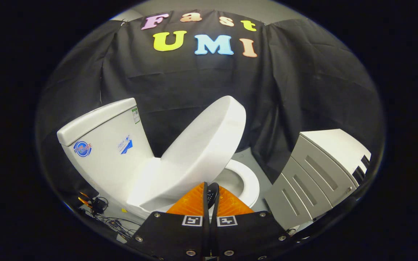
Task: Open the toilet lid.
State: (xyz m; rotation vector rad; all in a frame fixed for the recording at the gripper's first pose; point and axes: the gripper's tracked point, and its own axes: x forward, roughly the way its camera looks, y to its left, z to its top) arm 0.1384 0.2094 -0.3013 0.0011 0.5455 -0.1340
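Note:
A white toilet stands just ahead of my fingers, with its tank [103,148] to the left. Its lid [205,145] is lifted about halfway and slants up away from the seat [249,185], so part of the bowl opening shows beneath it. My gripper [209,190] is shut, with the two fingers pressed together and nothing between them. Its tips sit right at the lid's near lower edge; I cannot tell whether they touch it.
A grey and white cabinet [321,174] with slotted drawer fronts stands close to the right of the toilet. Loose cables and a small black device [98,206] lie on the floor left of the toilet's base. The black cloth wall hangs behind.

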